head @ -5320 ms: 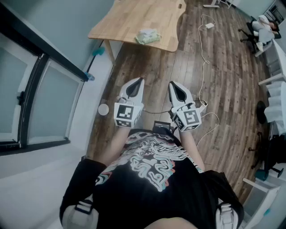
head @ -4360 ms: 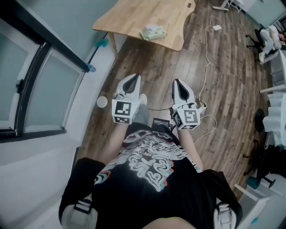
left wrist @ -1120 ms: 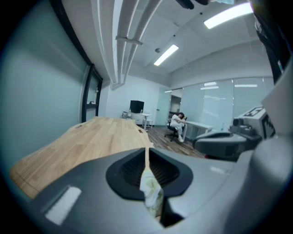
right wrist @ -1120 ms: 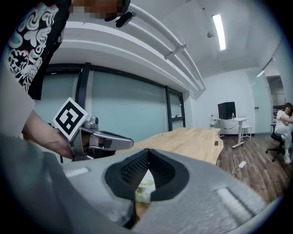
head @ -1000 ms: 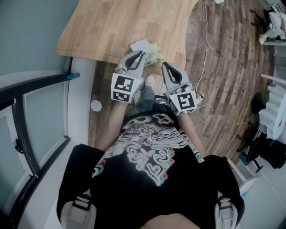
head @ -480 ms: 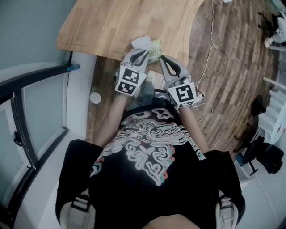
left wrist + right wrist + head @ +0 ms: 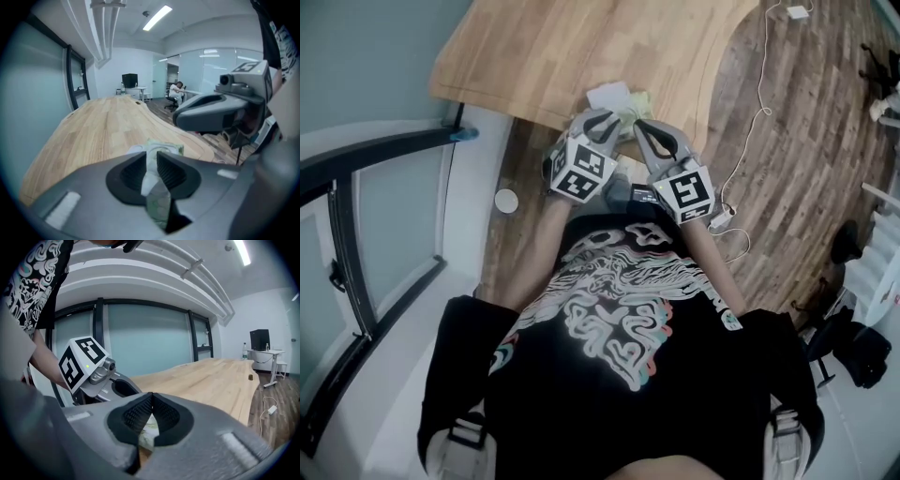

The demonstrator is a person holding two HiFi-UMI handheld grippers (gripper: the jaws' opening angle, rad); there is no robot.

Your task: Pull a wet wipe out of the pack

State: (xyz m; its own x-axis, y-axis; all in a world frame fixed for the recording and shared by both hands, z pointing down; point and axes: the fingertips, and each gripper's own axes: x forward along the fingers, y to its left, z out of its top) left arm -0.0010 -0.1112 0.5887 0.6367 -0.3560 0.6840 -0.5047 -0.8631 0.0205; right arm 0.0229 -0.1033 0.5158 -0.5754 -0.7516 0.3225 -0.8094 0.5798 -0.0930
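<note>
Pale wood table (image 7: 553,56), soft crinkled wipe pack (image 7: 621,97)

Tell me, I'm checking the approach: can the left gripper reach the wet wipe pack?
Probably yes. The left gripper hangs right by the wet wipe pack at the table edge, with nothing in the way. Its jaws have just been opening, nothing between them yet; the pack shows beyond the gap.

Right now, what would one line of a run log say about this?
phase: pre-grasp | left gripper: at wet wipe pack, jaws just opening, nothing gripped between them | right gripper: jaws shut | wet wipe pack: on table
</note>
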